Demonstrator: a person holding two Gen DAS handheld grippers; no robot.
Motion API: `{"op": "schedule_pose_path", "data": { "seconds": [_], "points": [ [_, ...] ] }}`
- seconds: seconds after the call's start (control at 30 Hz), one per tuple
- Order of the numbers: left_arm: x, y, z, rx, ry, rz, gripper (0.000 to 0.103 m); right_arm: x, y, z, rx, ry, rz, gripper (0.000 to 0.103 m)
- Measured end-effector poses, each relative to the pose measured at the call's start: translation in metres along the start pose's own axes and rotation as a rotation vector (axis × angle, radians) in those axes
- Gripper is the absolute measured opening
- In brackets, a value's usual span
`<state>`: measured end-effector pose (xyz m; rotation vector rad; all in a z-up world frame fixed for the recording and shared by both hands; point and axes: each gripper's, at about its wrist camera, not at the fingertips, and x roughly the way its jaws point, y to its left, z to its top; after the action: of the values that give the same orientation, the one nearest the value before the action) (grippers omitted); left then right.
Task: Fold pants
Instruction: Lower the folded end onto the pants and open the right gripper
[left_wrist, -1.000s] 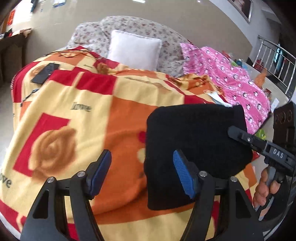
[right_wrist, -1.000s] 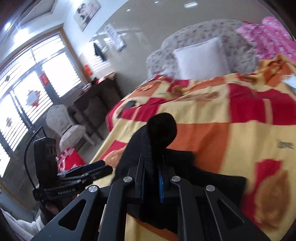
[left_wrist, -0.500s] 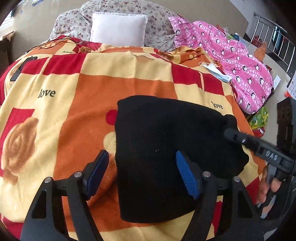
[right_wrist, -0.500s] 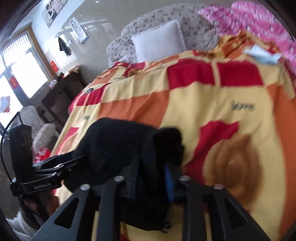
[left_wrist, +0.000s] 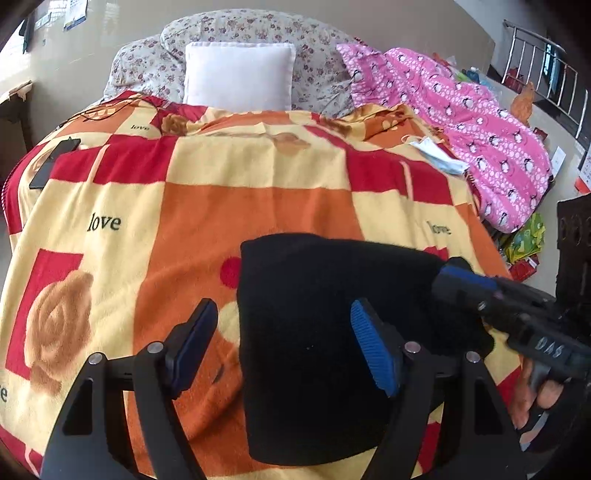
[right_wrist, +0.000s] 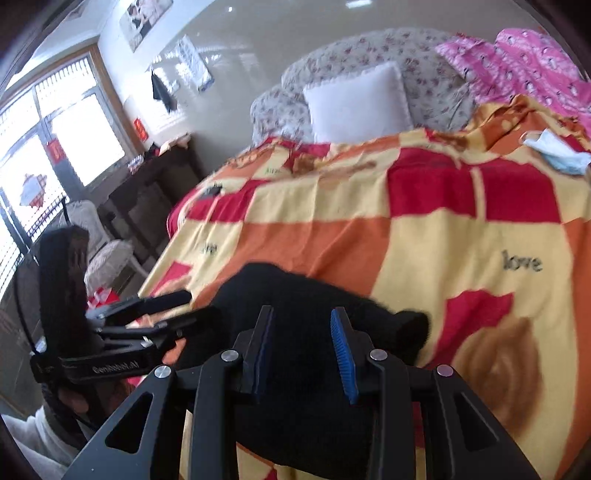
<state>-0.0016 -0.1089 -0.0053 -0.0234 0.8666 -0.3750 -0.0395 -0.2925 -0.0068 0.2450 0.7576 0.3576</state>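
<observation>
The black pants (left_wrist: 325, 302) lie folded into a compact block on the orange, red and yellow blanket (left_wrist: 221, 206) near the bed's front edge. My left gripper (left_wrist: 284, 343) is open, its right finger over the pants and its left finger over the blanket. My right gripper (right_wrist: 301, 347) is open just above the pants (right_wrist: 295, 295), holding nothing. The right gripper also shows in the left wrist view (left_wrist: 465, 284) at the pants' right corner. The left gripper shows in the right wrist view (right_wrist: 173, 310) at the pants' left side.
A white pillow (left_wrist: 238, 75) and floral bedding (left_wrist: 317, 48) lie at the head of the bed. A pink garment (left_wrist: 480, 125) and a face mask (left_wrist: 437, 155) lie at the right. A phone (left_wrist: 53, 162) lies at the blanket's left edge. A chair (right_wrist: 103, 254) stands left of the bed.
My right gripper has opened and let go of the pants' fold, which now lies flat on the block. Both grippers have shifted slightly; the left stays open.
</observation>
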Motion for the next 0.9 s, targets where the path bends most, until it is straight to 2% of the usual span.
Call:
{"op": "schedule_pose_path", "data": {
  "seconds": [0.1, 0.33, 0.43, 0.53, 0.73, 0.9],
  "points": [
    [0.013, 0.0, -0.003, 0.005, 0.029, 0.019, 0.075, 0.017, -0.006, -0.008, 0.007, 0.05, -0.034, 0.031],
    [0.028, -0.001, -0.003, -0.014, 0.053, 0.029, 0.082, 0.026, -0.018, -0.006, 0.038, 0.058, -0.027, 0.03],
    [0.017, -0.001, -0.005, -0.01, 0.042, 0.028, 0.081, 0.015, -0.011, -0.005, 0.021, 0.048, -0.042, 0.032],
    [0.006, -0.001, -0.007, 0.001, 0.028, 0.055, 0.081, -0.004, -0.001, -0.011, -0.015, 0.039, -0.057, 0.038],
    [-0.01, -0.004, -0.018, 0.019, -0.008, 0.103, 0.081, -0.029, 0.007, -0.028, -0.056, 0.037, -0.084, 0.039],
    [-0.007, -0.008, -0.032, 0.031, -0.007, 0.126, 0.082, -0.033, 0.007, -0.042, -0.065, 0.057, -0.101, 0.04]
  ]
}}
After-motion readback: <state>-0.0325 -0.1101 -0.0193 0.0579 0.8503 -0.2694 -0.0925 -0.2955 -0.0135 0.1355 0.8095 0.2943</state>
